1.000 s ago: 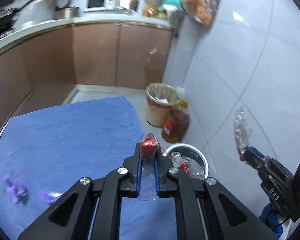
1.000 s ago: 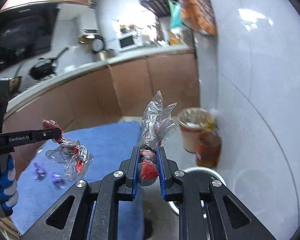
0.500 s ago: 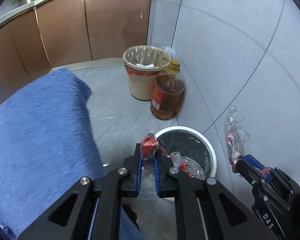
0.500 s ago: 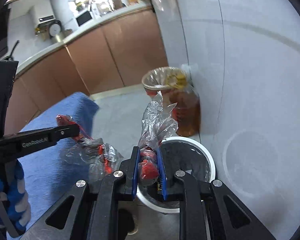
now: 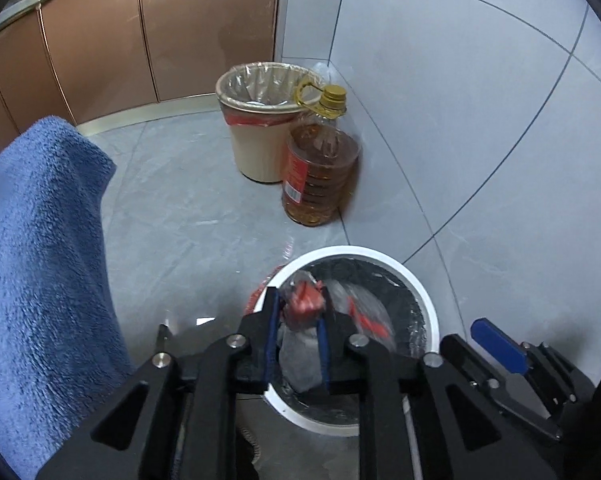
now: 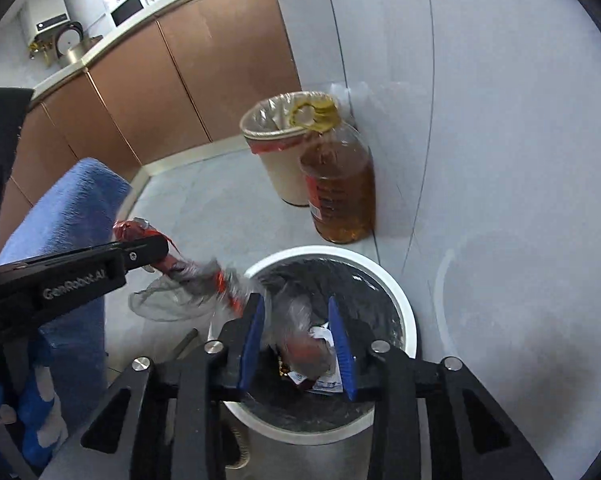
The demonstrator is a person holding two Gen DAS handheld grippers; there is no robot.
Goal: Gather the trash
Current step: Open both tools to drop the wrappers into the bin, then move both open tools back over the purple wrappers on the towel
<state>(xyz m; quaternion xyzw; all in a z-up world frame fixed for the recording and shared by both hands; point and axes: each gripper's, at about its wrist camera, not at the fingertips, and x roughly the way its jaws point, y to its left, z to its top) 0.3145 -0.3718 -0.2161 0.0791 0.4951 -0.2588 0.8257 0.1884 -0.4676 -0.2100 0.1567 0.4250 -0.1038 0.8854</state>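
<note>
A white-rimmed trash bin [image 5: 350, 251] [image 6: 320, 251] with a black liner stands on the floor right under both grippers. The jaws of my left gripper [image 5: 298, 300] [image 6: 156, 246] are opening; a red and clear candy wrapper [image 5: 304, 300] [image 6: 136, 230] still sits loosely between its blue pads, above the bin's left rim. The right gripper [image 6: 296, 304] is over the bin's mouth, and its jaws are opening too. Its clear and red wrapper [image 6: 300, 340] is blurred between the spread fingers and free of the pads. One blue pad [image 5: 496, 344] of it shows at the lower right.
A beige bin with a plastic liner [image 5: 260, 152] and a large oil bottle [image 5: 320, 176] stand by the tiled wall behind the trash bin. A blue towel-covered surface [image 5: 40, 260] lies at the left. Brown cabinets run along the back. A blue-gloved hand [image 6: 32, 420] holds the left gripper.
Both grippers have come down and away from the blue surface to the white-rimmed bin. Both pairs of jaws, earlier shut on wrappers, have spread; the right one's wrapper is slipping down.
</note>
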